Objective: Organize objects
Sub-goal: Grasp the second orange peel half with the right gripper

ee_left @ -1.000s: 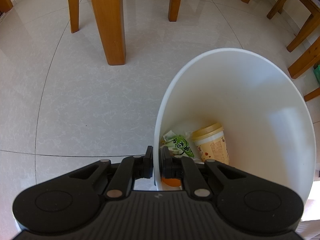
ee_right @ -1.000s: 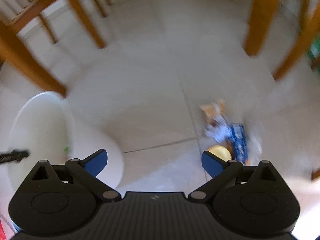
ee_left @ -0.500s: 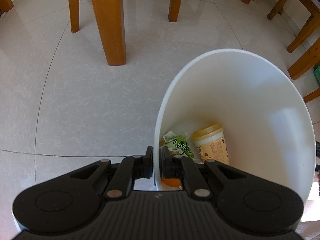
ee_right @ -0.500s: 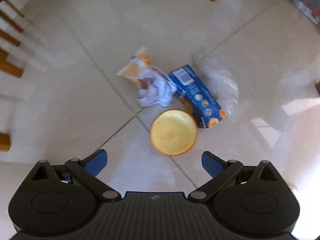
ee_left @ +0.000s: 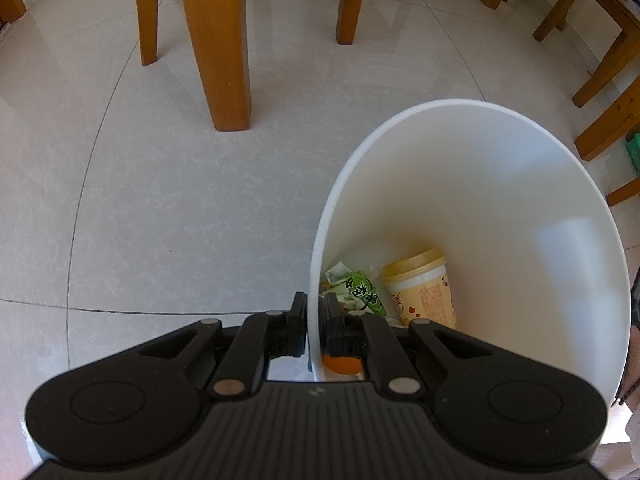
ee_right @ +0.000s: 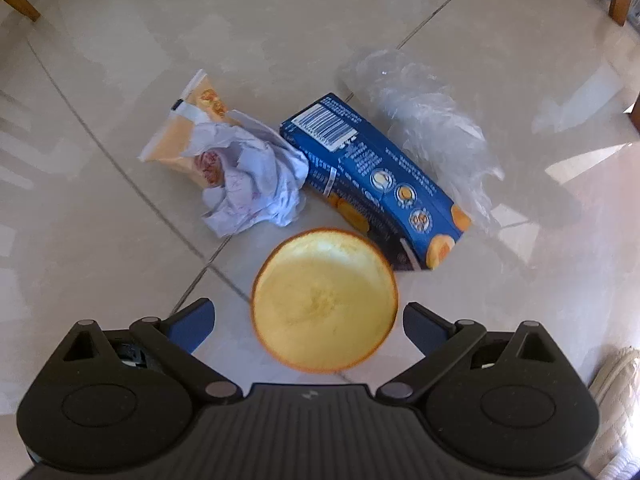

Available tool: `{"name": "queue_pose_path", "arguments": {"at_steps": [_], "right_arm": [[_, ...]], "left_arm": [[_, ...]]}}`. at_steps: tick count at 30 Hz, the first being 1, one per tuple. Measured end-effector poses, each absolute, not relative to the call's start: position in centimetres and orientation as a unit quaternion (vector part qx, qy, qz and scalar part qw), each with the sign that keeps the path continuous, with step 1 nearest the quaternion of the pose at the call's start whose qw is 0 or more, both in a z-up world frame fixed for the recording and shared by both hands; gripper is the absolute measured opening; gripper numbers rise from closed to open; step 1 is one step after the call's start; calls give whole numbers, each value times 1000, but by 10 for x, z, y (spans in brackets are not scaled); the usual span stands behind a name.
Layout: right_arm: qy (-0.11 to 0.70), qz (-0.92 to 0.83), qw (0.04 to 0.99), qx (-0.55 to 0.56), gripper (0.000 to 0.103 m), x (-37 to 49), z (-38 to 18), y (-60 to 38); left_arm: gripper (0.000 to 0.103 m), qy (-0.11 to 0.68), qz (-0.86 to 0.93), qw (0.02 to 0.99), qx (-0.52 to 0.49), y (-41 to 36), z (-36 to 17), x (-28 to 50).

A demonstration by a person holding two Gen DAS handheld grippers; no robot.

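Note:
My left gripper (ee_left: 313,320) is shut on the near rim of a white bin (ee_left: 520,184). Inside the bin lie a yellow cup (ee_left: 424,288), a green wrapper (ee_left: 360,290) and something orange (ee_left: 340,364). My right gripper (ee_right: 308,320) is open and hovers over a litter pile on the floor. A hollow orange peel half (ee_right: 324,300) lies between its blue fingers (ee_right: 192,320), untouched. Beyond it lie a blue carton (ee_right: 376,180), crumpled white paper (ee_right: 252,176), an orange snack packet (ee_right: 188,136) and a clear plastic bag (ee_right: 424,116).
Wooden table and chair legs (ee_left: 216,40) stand on the pale tiled floor (ee_left: 160,200) behind the bin. More chair legs (ee_left: 604,120) are at the right. A quilted cloth edge (ee_right: 616,392) shows at the lower right of the right wrist view.
My right gripper has swung away from the bin and come down close over the litter pile, so the orange peel now sits between its open fingers. The left gripper and the bin have not moved.

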State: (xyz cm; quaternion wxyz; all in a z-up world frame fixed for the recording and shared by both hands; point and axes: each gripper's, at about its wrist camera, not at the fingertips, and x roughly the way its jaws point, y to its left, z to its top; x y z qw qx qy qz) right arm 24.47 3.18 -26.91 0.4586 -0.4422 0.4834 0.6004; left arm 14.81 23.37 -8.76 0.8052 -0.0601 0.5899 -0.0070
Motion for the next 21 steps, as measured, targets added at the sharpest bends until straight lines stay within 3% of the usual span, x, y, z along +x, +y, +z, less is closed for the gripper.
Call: {"name": "queue_pose_path", "arguments": {"at_steps": [7, 12, 21], "right_arm": [[468, 596, 461, -462, 95, 243, -278, 37], [454, 610, 440, -477, 83, 243, -278, 38], [404, 637, 376, -538, 78, 241, -267, 33]], "left_arm": [[6, 590, -6, 805, -63, 232, -87, 148], [6, 590, -6, 805, -62, 232, -87, 149], [6, 589, -7, 806, -61, 233, -88, 148]]}}
